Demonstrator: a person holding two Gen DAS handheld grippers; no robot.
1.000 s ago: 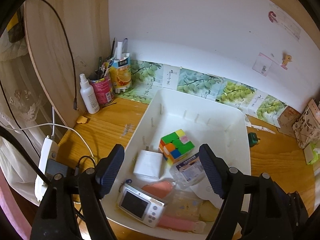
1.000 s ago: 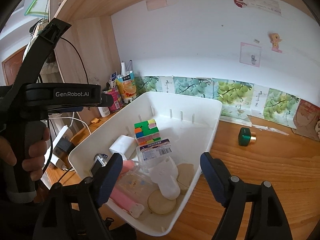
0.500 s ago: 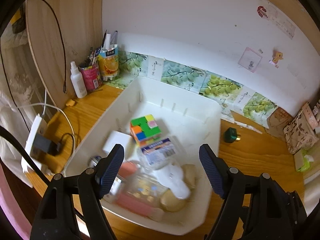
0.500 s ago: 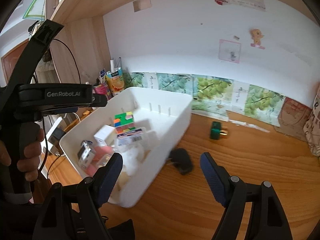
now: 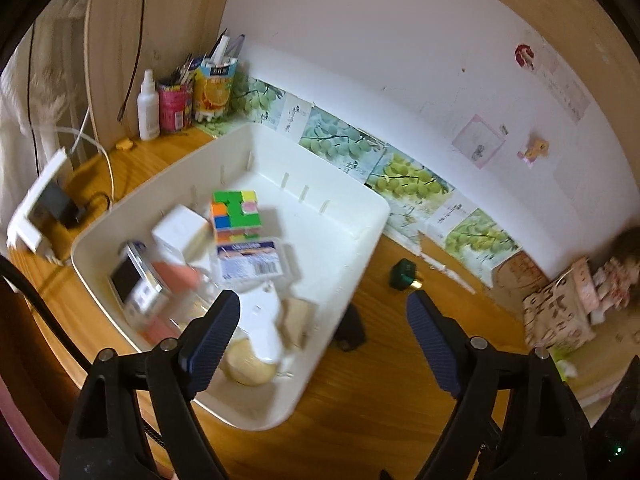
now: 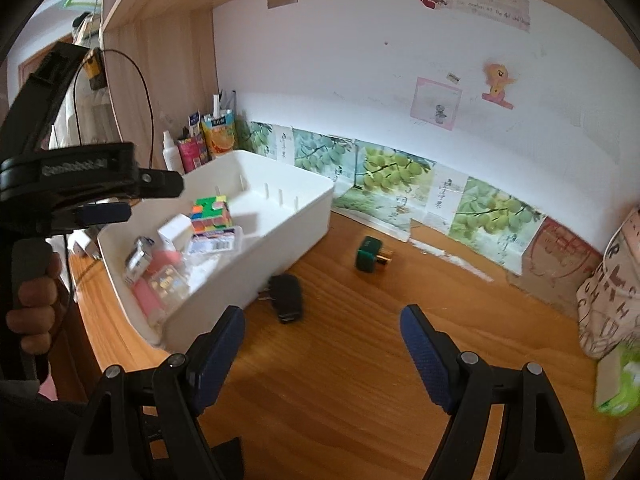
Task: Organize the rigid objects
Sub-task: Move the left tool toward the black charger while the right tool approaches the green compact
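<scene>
A white bin [image 5: 360, 240] on the wooden desk holds a colourful puzzle cube [image 5: 236, 216], a white charger [image 5: 180, 234], a small silver camera [image 5: 134, 284], a labelled clear box [image 5: 250, 262] and several other small items. My left gripper [image 5: 322, 340] hovers over the bin's near right corner. Its jaws are opening with nothing between them. My right gripper [image 6: 320, 356] is open and empty above bare desk, right of the bin [image 6: 240, 272]. A black adapter [image 6: 286, 296] lies against the bin's side, and a green plug [image 6: 370, 256] lies farther back.
A spray bottle [image 5: 148, 106] and pen cups [image 5: 212, 88] stand in the back left corner. A power strip [image 5: 36, 212] with cables lies left of the bin. A patterned bag [image 6: 612, 288] and a green pack [image 6: 620, 384] sit at the right. A hand [image 6: 32, 308] holds the left tool.
Both views have swung right, away from over the bin. The black adapter has come into view on the desk beside the bin. The left jaws stand wider.
</scene>
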